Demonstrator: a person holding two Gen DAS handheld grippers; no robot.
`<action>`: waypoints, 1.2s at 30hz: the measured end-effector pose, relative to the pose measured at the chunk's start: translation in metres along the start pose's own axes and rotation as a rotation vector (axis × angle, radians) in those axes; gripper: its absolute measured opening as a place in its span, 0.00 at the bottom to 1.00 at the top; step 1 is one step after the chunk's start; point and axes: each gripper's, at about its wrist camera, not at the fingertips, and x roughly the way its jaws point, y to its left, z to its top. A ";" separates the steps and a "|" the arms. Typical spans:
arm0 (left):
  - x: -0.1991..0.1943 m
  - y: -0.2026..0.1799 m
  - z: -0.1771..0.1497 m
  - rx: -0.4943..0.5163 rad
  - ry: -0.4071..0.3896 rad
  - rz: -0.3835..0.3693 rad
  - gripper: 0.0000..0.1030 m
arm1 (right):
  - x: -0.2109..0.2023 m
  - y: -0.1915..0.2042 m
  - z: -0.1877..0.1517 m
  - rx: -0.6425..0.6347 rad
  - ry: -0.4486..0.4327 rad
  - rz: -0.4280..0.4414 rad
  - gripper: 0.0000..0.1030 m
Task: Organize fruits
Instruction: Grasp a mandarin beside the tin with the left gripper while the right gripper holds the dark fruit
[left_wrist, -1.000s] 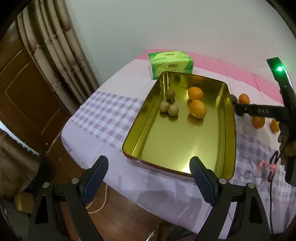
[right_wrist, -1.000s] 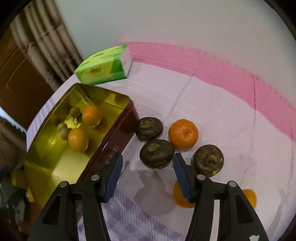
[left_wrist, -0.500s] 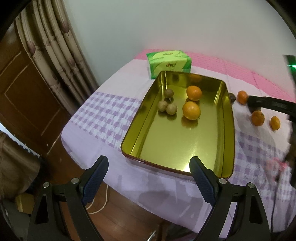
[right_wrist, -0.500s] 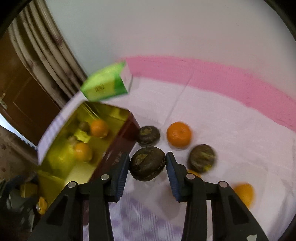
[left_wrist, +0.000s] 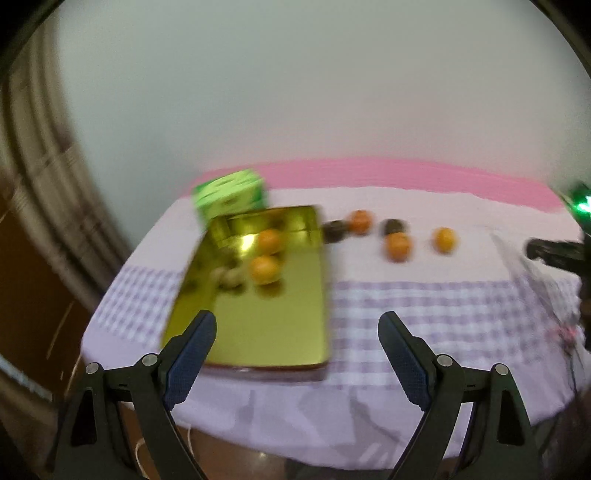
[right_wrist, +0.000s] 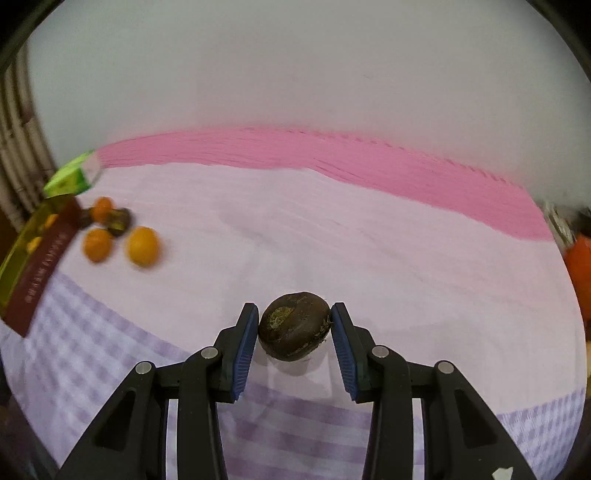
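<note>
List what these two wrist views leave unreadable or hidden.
- Left wrist view: motion blur smears the small pale fruits in the gold tray; their count is unclear.
- Right wrist view: white lettering on the tray's red side is too blurred to read.
- Right wrist view: an orange object is cut off by the lens edge.

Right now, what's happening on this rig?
Fruit sorting. The right gripper is shut on a dark brown fruit, held away from the other loose fruit. The left gripper is open and empty in front of the gold tray, which holds two oranges and some small pale fruits.
</note>
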 end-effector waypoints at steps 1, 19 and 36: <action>0.001 -0.005 0.003 0.015 0.004 -0.020 0.87 | 0.004 -0.011 -0.004 0.024 0.000 -0.007 0.36; 0.121 -0.085 0.078 0.132 0.155 -0.249 0.87 | 0.027 -0.039 -0.017 0.126 -0.025 0.045 0.31; 0.218 -0.090 0.081 0.053 0.309 -0.267 0.49 | 0.027 -0.042 -0.016 0.151 -0.028 0.077 0.32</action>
